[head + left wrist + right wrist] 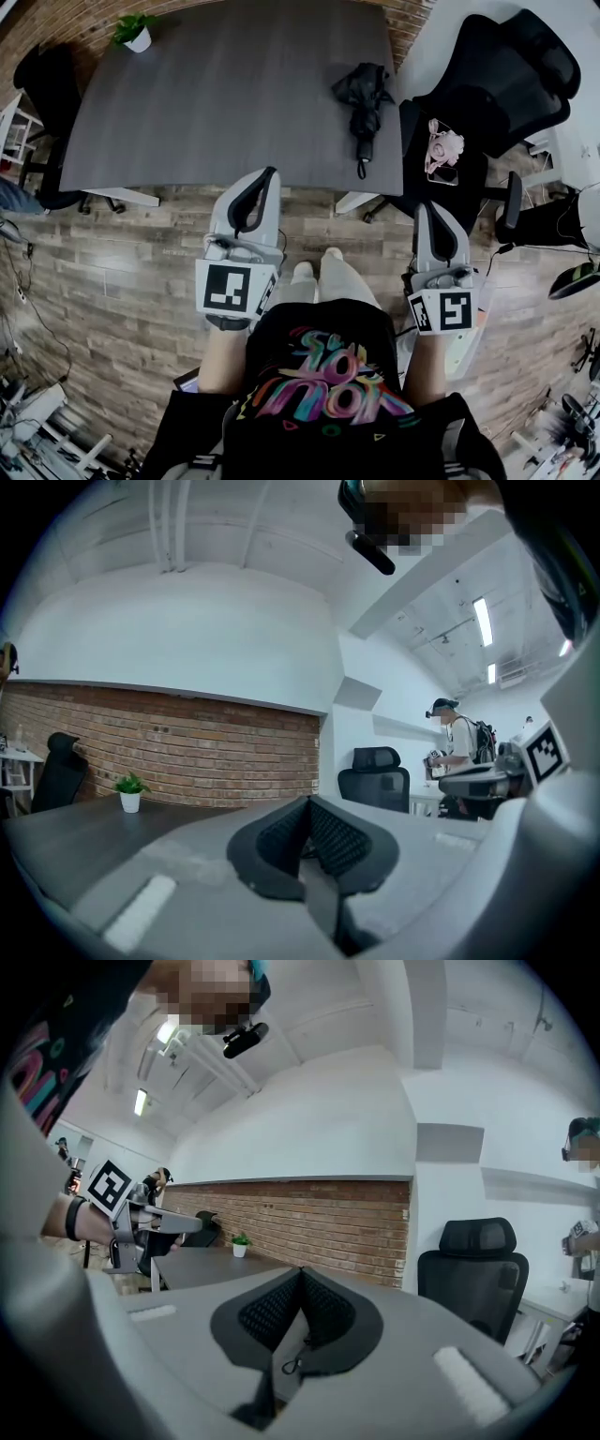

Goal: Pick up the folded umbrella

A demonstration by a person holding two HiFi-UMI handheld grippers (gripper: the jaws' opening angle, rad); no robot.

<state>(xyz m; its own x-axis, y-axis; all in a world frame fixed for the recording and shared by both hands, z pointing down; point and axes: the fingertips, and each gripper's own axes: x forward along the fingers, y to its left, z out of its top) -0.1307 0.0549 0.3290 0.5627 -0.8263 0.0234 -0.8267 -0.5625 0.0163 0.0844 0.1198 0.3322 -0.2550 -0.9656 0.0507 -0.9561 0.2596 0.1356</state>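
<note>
On the table (pixel 225 103), by its near right corner, the umbrella (pixel 364 101) lies ahead of our left gripper (pixel 268 174) and right gripper (pixel 430 212), both closed and empty, so we risk shoving it off the edge if we reach in unopened.

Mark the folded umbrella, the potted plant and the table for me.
folded umbrella (pixel 364 101), head view, middle of its black canopy
potted plant (pixel 139 40), head view, its white pot
table (pixel 225 103), head view, bare grey top
</note>
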